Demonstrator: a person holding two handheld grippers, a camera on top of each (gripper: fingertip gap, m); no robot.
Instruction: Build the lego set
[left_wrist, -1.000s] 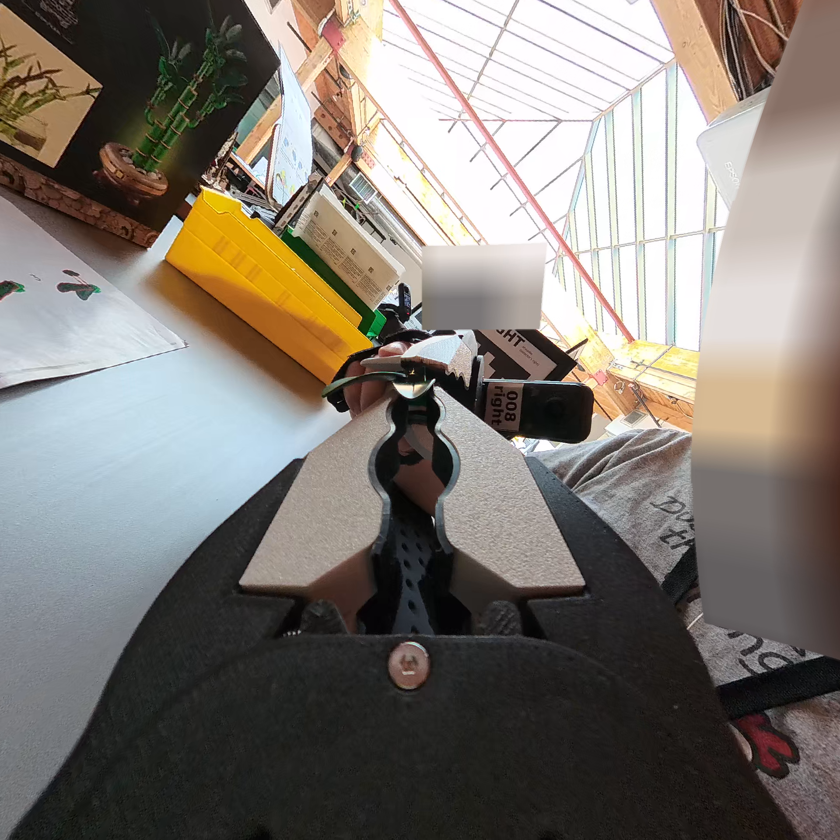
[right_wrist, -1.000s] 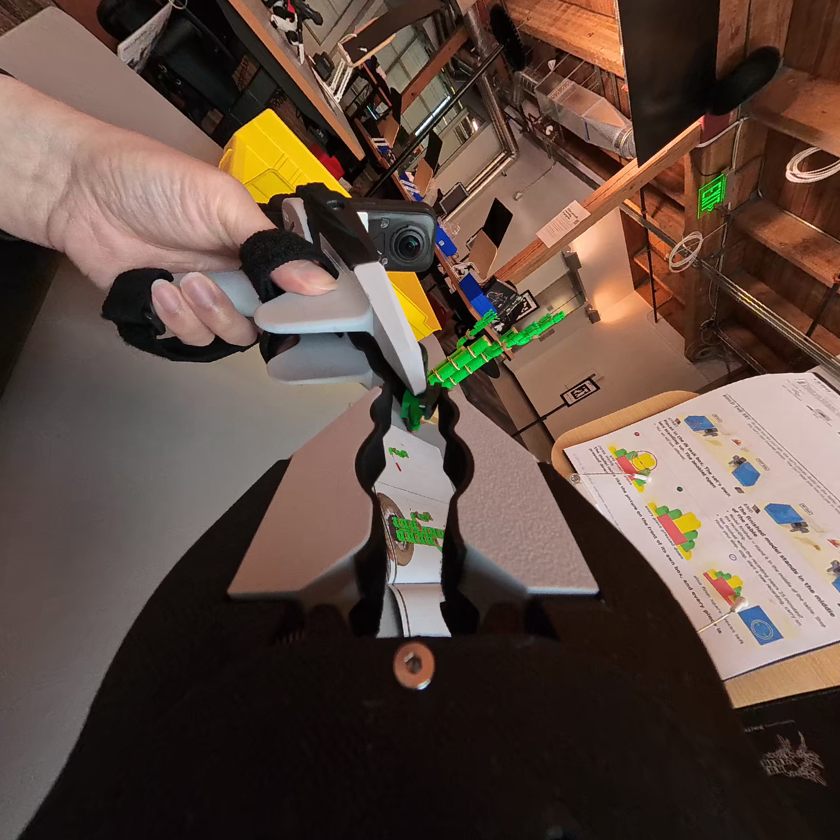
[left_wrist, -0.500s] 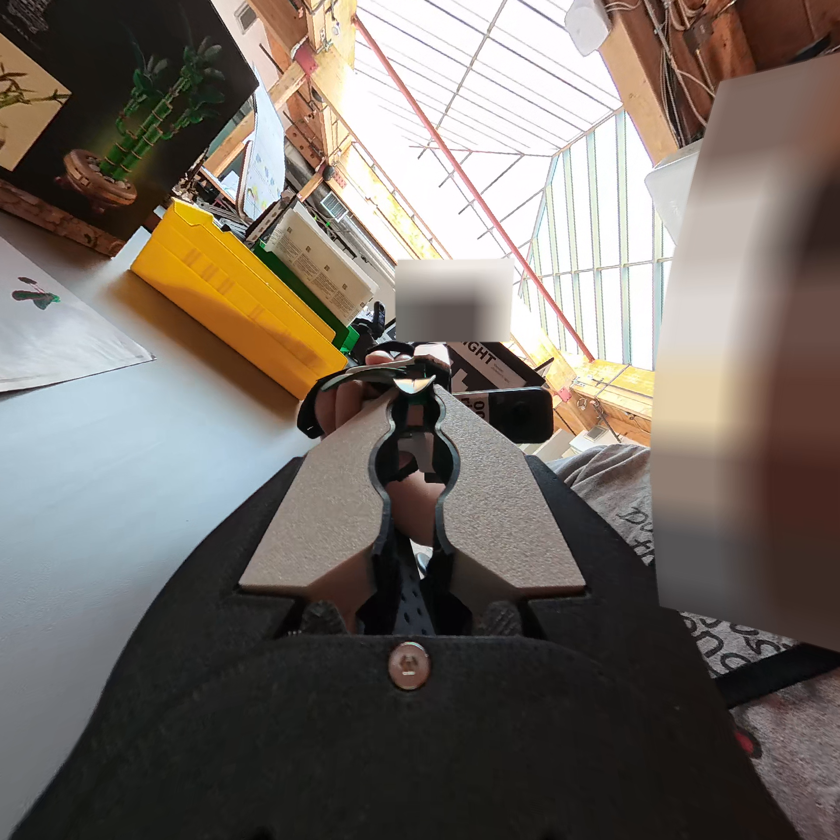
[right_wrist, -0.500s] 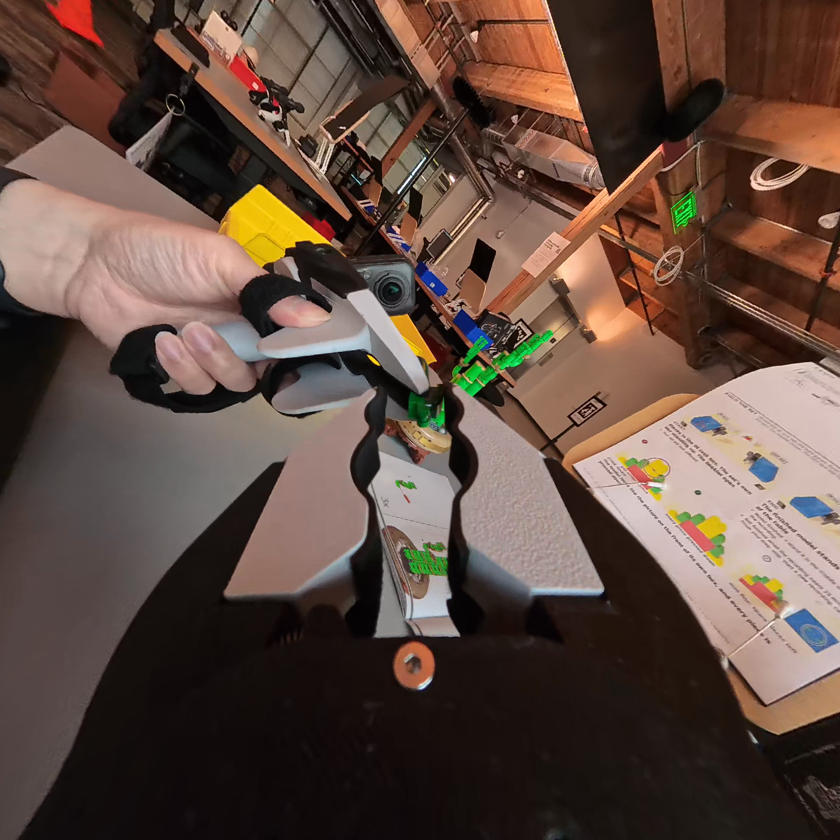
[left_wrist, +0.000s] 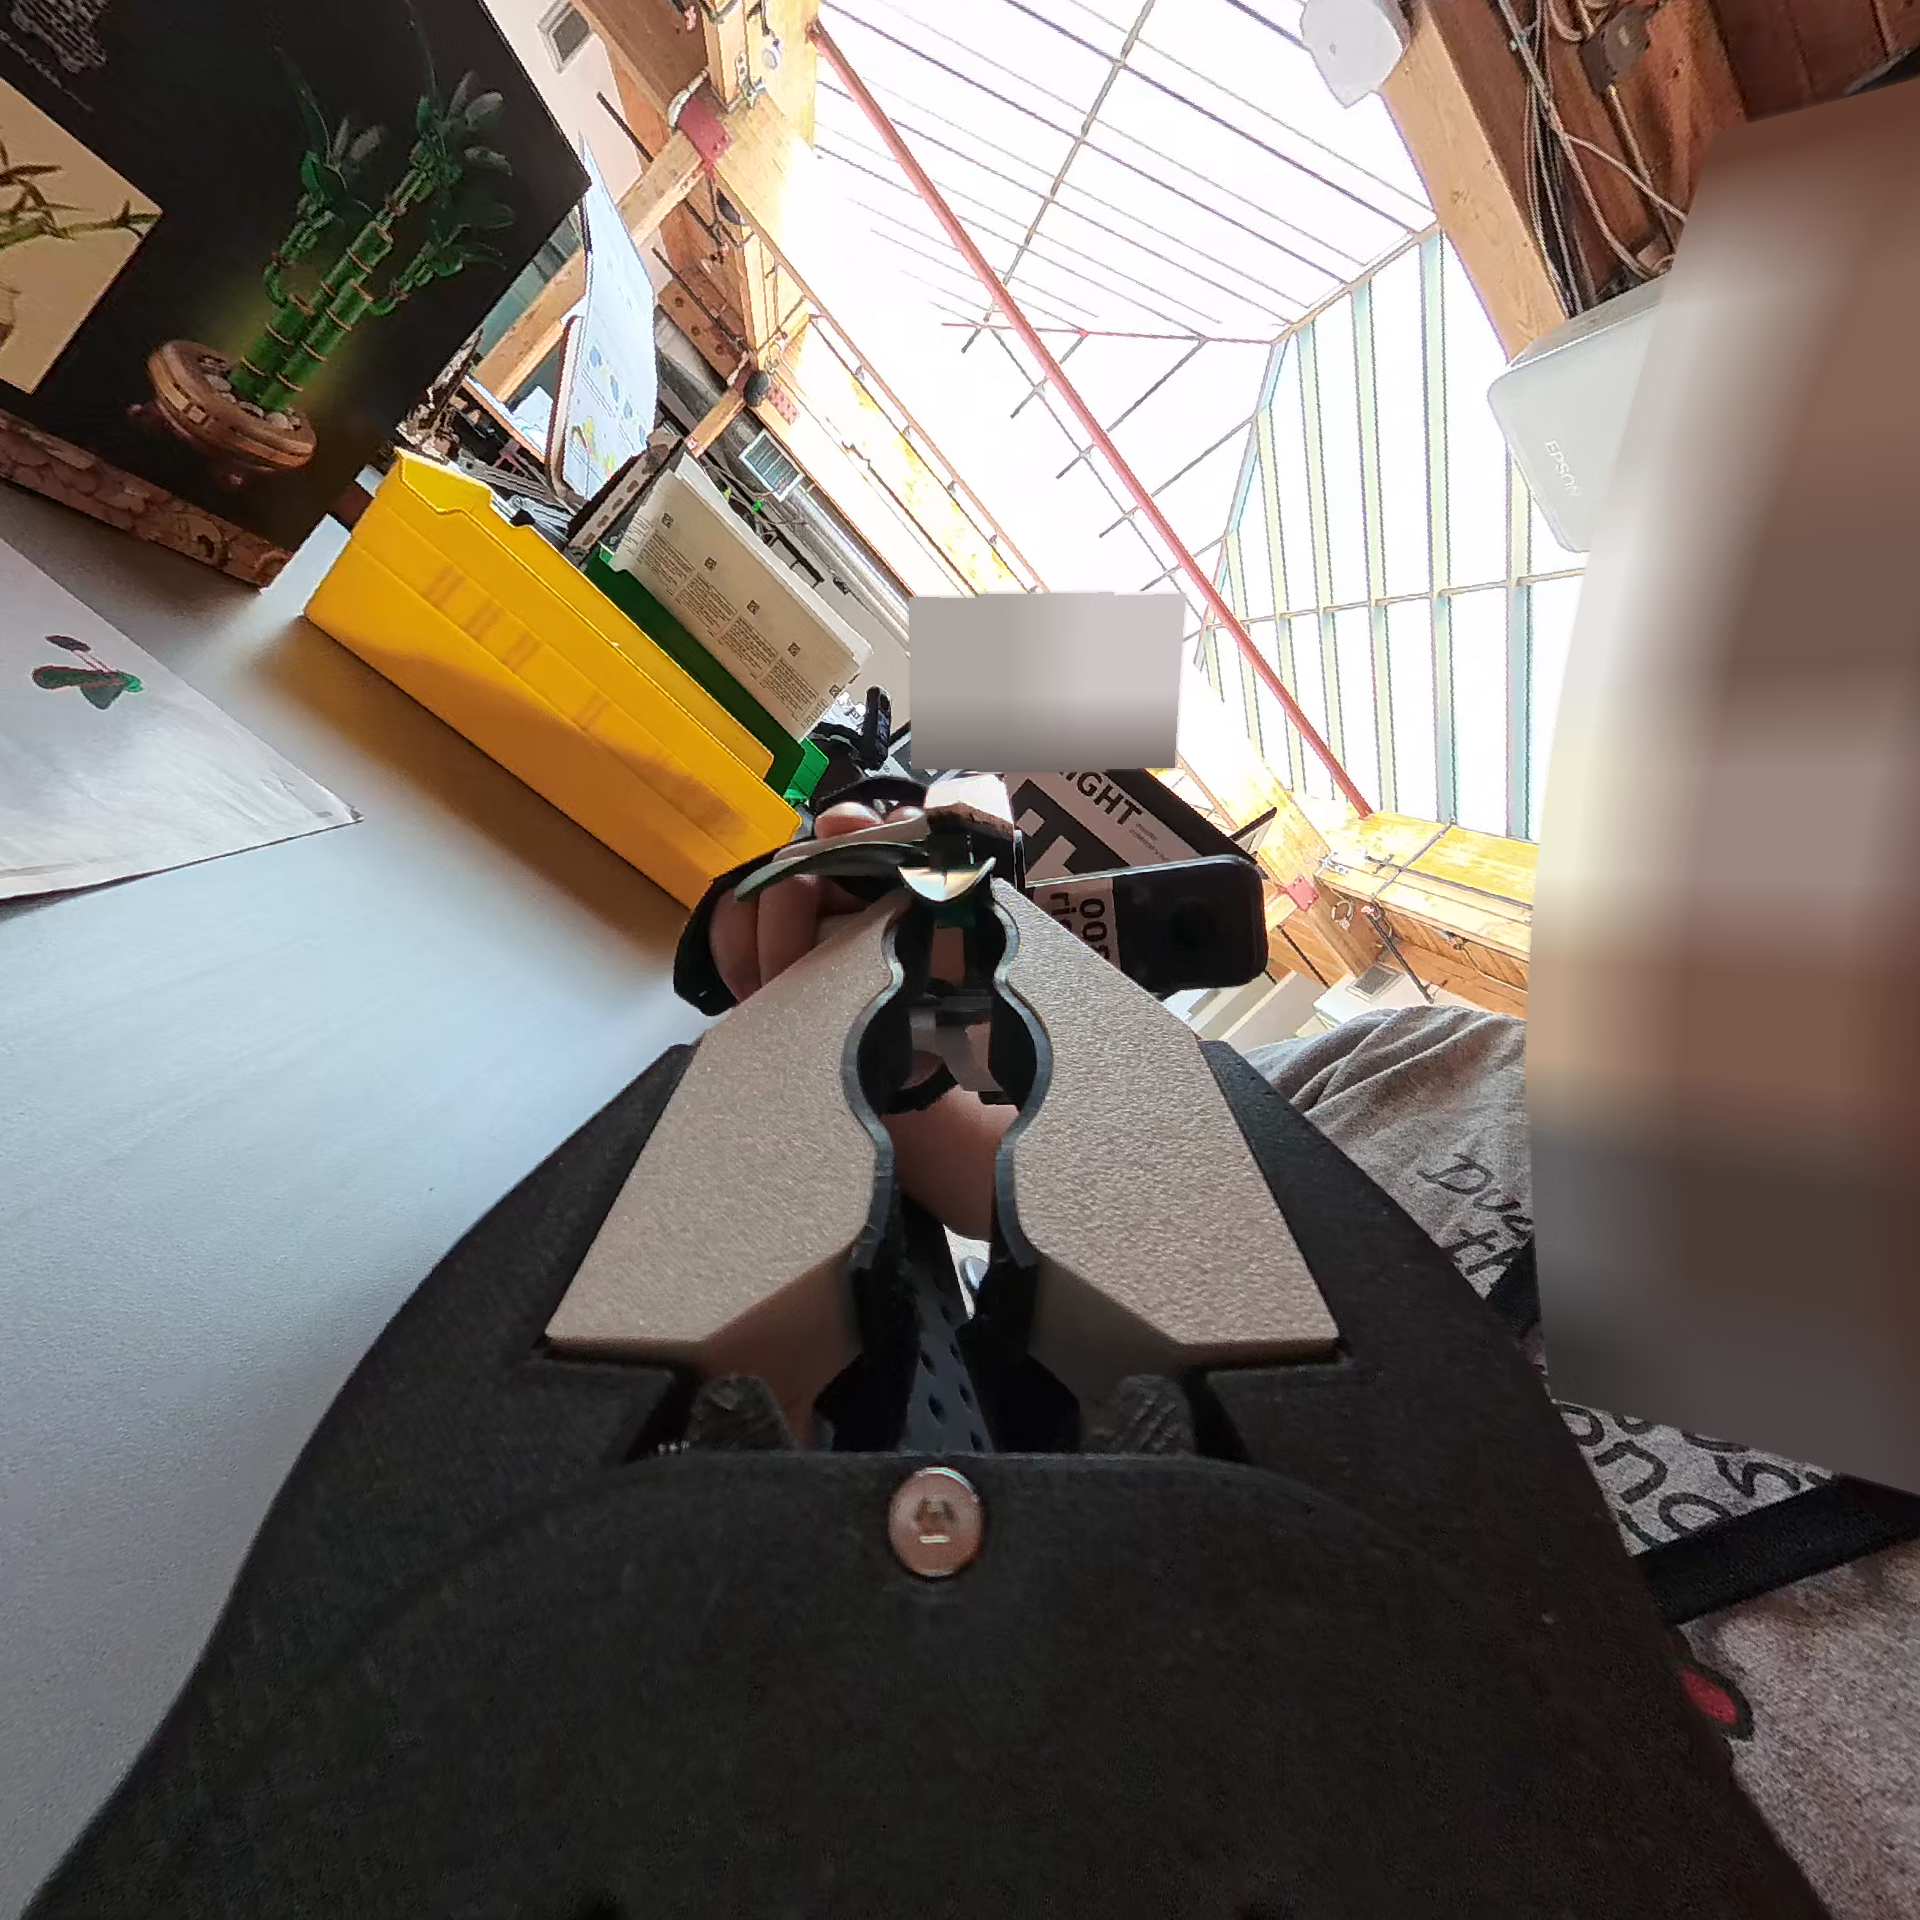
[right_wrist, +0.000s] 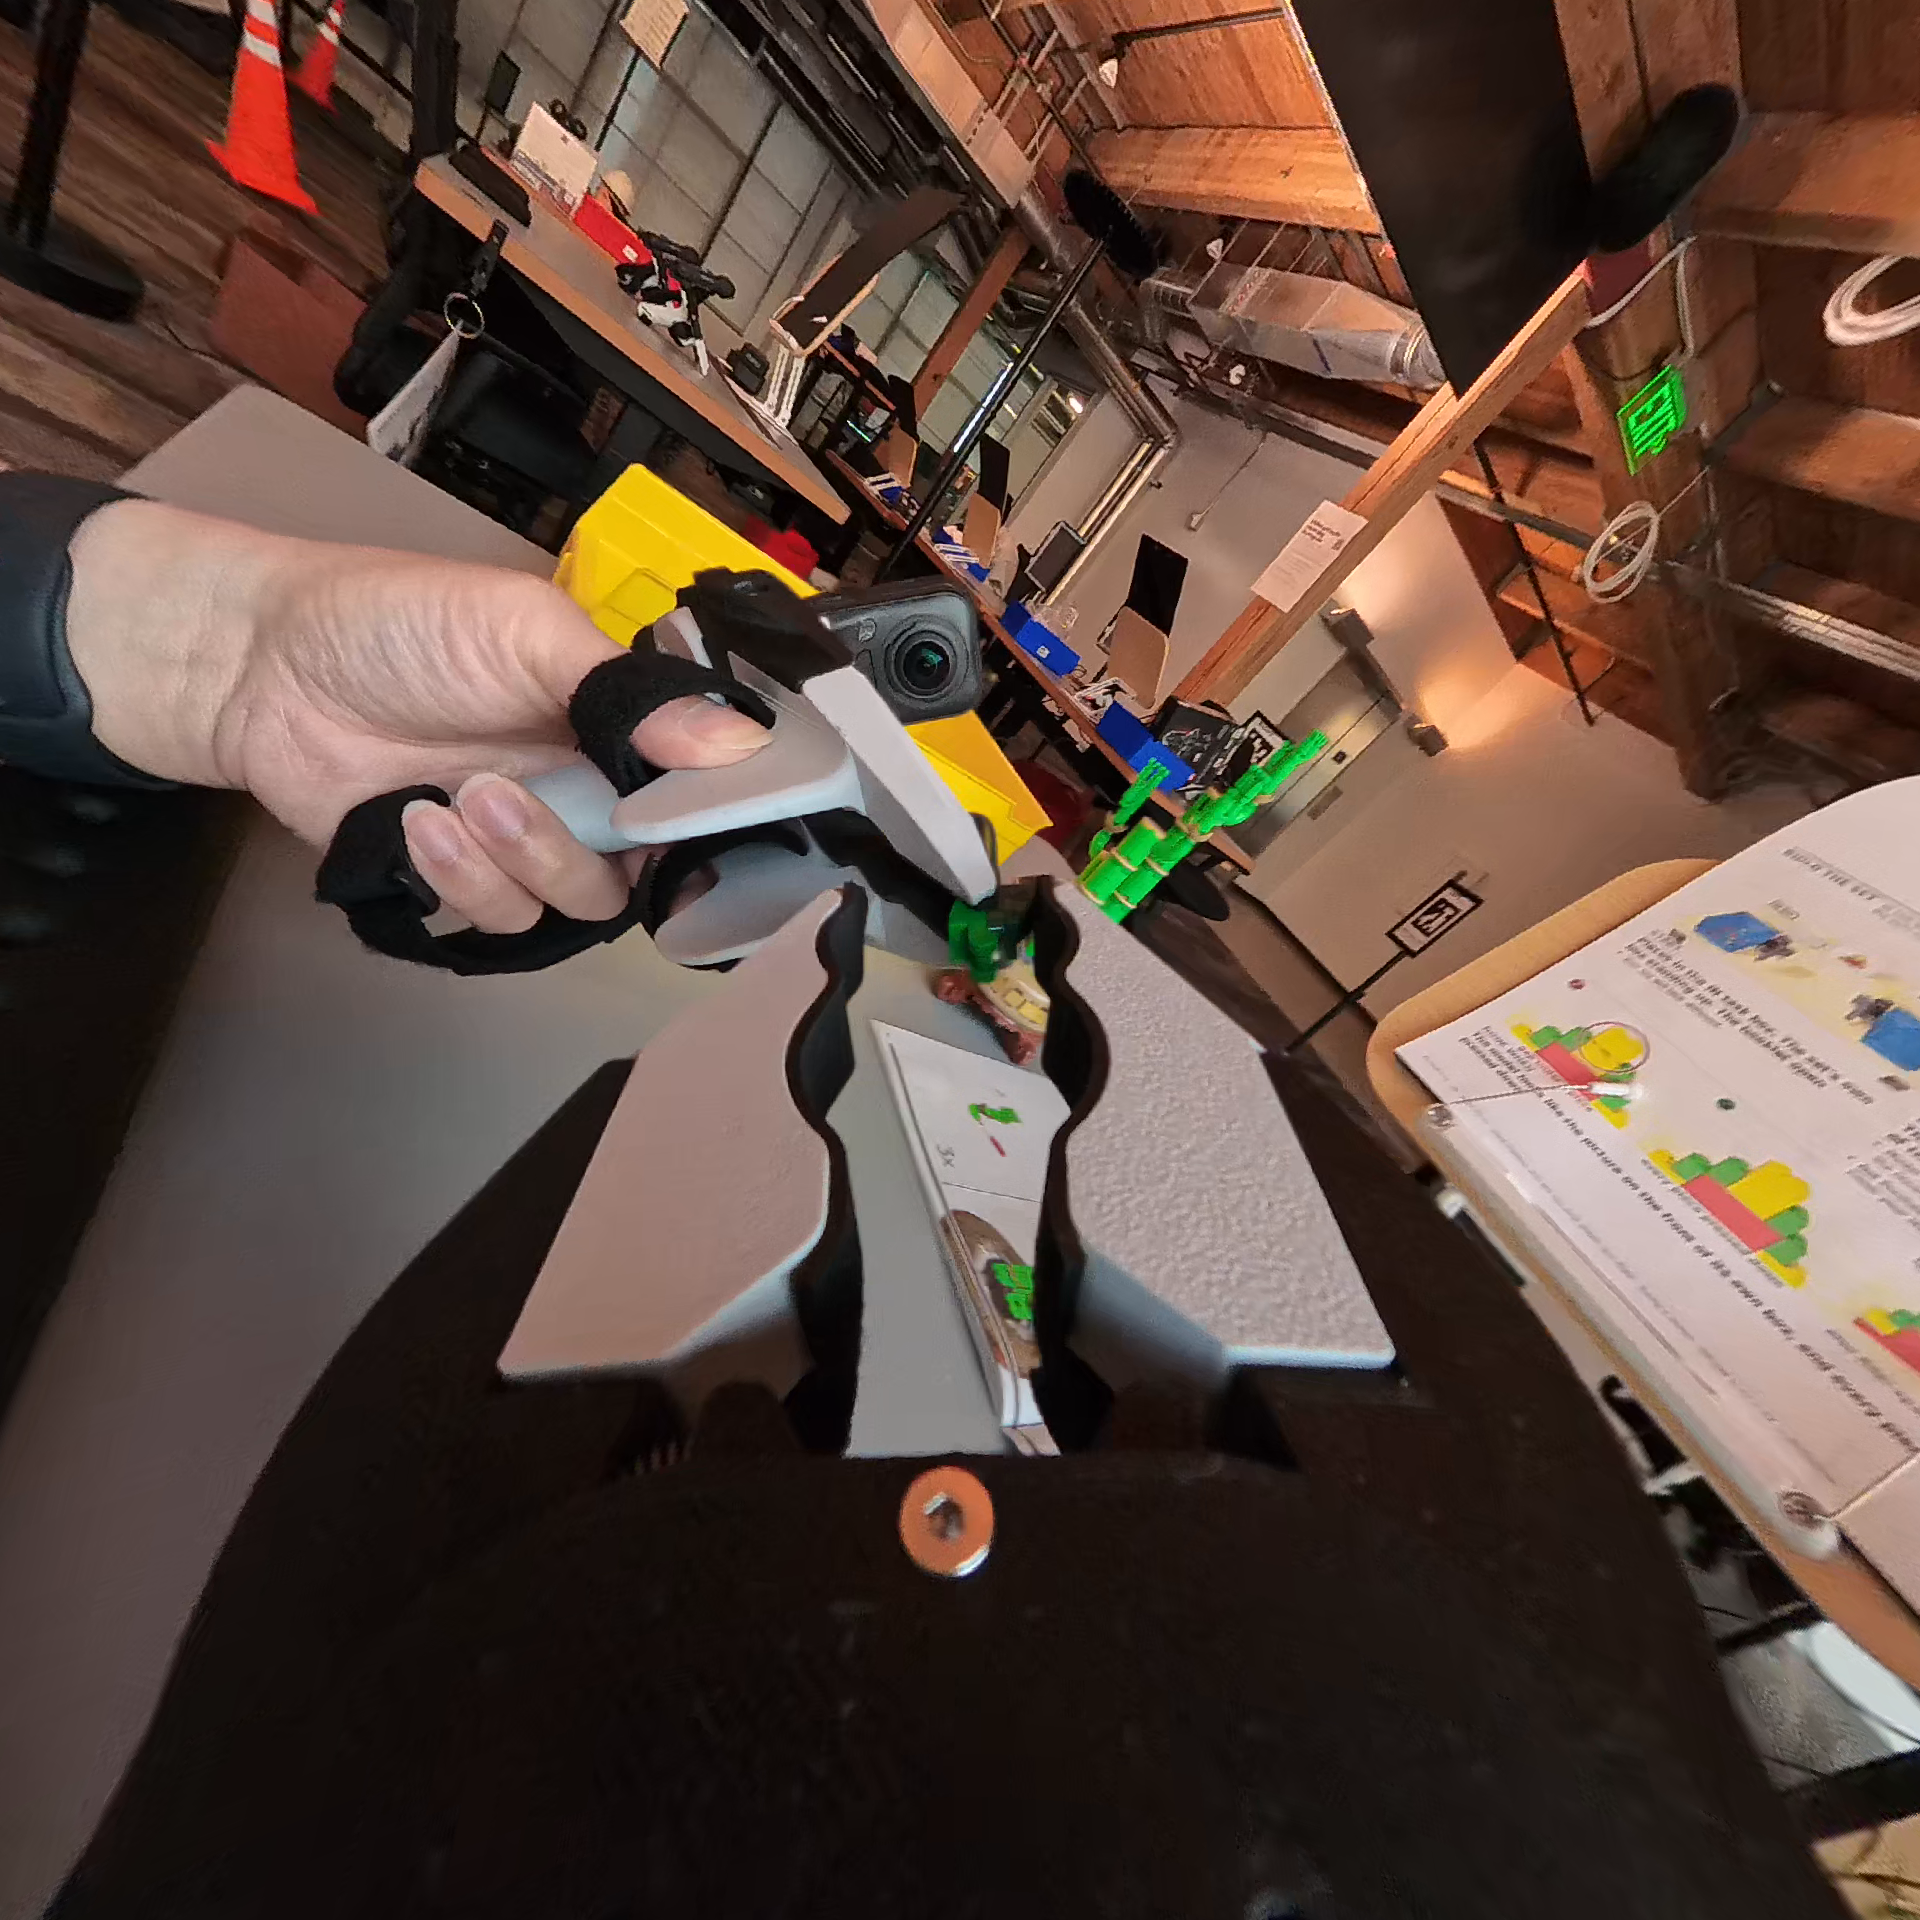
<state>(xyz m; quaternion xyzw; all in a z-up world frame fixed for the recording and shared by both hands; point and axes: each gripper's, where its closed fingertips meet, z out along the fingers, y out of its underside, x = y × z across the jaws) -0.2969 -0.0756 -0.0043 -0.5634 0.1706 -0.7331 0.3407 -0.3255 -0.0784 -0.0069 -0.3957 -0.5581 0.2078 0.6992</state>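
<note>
Lego leaf (left_wrist: 940, 881) pinched at left gripper (left_wrist: 943, 914) tips; right gripper (right_wrist: 987, 925) pinches green stem (right_wrist: 977, 933). Align squarely, press gently, keep both grips firm

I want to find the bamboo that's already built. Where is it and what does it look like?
Look past the yellow bin on the grey table, toward the far edge. The built bamboo stands there, a cluster of bright green ringed stalks with leafy tips. Unlike the small green piece at the right gripper, it stands alone, untouched.
</note>
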